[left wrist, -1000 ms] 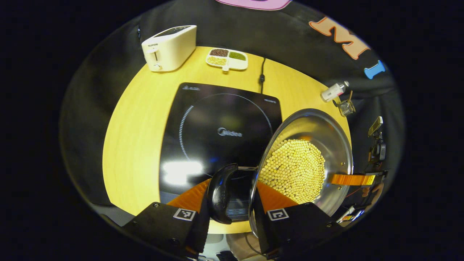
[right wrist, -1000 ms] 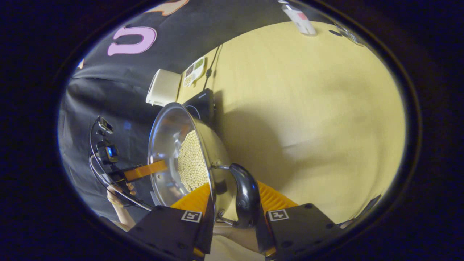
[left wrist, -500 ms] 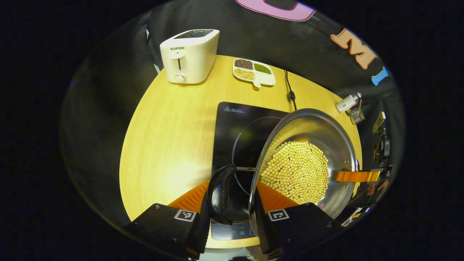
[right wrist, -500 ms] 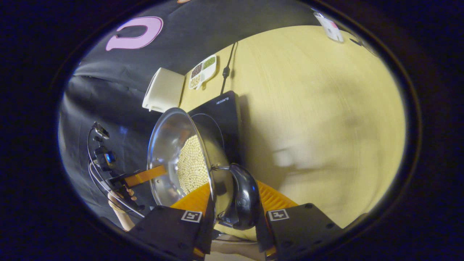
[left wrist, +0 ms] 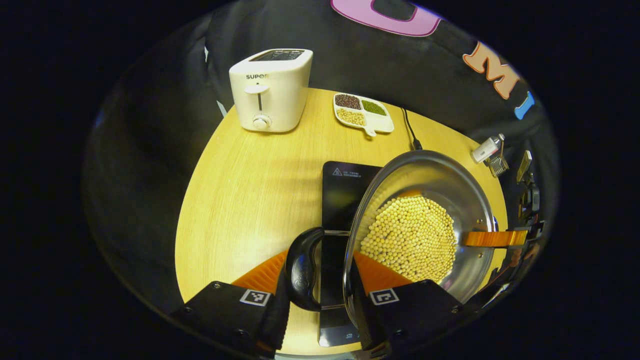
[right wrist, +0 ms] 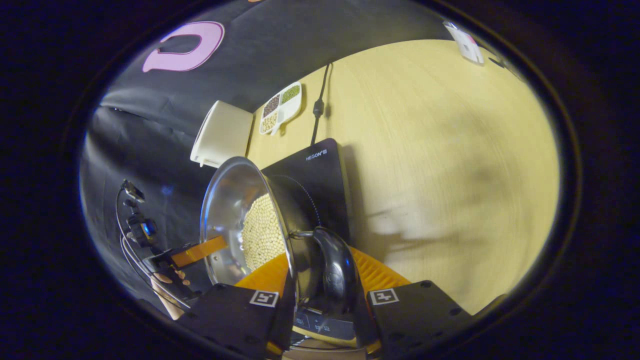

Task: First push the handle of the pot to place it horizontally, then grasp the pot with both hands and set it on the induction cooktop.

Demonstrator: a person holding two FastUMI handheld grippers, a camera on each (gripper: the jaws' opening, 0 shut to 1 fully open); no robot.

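Observation:
A steel pot full of pale yellow beans hangs above the black induction cooktop, covering its right part. My left gripper is shut on the pot, its fingers clamping the black side handle and the rim. In the right gripper view the pot is at lower left over the cooktop. My right gripper is shut on the opposite black handle. Each view shows the other gripper's finger on the far rim, the right gripper and the left gripper.
On the round wooden table, a white toaster and a divided dish of beans stand at the back, with the cooktop's cord beside them. A small white bottle and a wire utensil lie at the right edge. A hand holds the left gripper.
Both grippers have carried the pot sideways over the table until it hangs above the cooktop. Their grip on the handles has stayed the same.

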